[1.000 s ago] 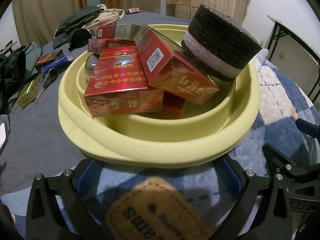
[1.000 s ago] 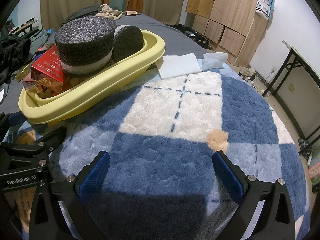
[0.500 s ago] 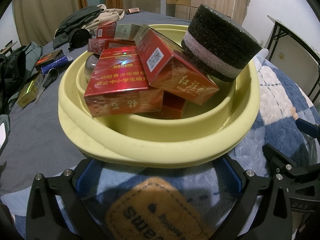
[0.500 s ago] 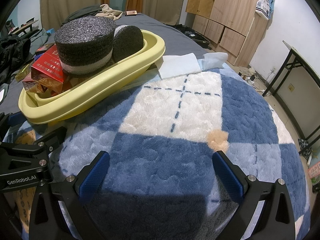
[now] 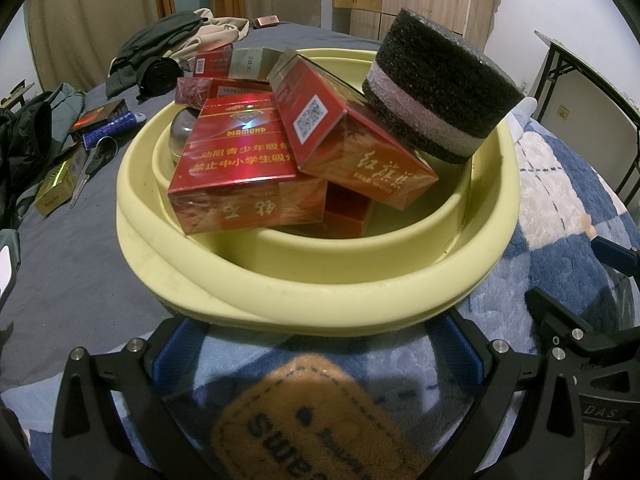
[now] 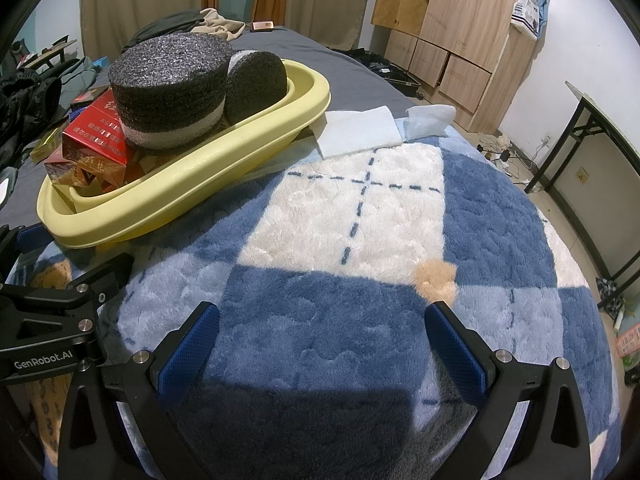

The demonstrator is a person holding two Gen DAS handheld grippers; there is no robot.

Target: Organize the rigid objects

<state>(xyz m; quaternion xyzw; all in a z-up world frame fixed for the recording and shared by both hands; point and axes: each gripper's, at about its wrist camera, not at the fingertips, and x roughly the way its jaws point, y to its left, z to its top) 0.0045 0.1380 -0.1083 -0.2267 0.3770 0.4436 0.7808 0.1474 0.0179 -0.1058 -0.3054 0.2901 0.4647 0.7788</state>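
Note:
A pale yellow basin [image 5: 320, 284] [image 6: 192, 184] sits on a blue and white plush blanket [image 6: 360, 240]. It holds several red cartons [image 5: 240, 160] [image 6: 96, 136], a black foam cylinder with a pale band [image 5: 440, 84] [image 6: 168, 92], a second foam piece [image 6: 256, 80] and a metal object [image 5: 182, 132]. My left gripper [image 5: 320, 352] is open just before the basin's near rim, nothing between its fingers. My right gripper [image 6: 320, 344] is open over bare blanket to the right of the basin, holding nothing.
On the grey sheet left of the basin lie scissors [image 5: 90, 168], a yellow-green box [image 5: 56, 188], a blue tube [image 5: 108, 128] and a dark box [image 5: 100, 114]. Clothes [image 5: 168, 48] pile at the back. White cloths [image 6: 360, 130] lie beyond the basin. A wooden cabinet [image 6: 460, 28] stands right.

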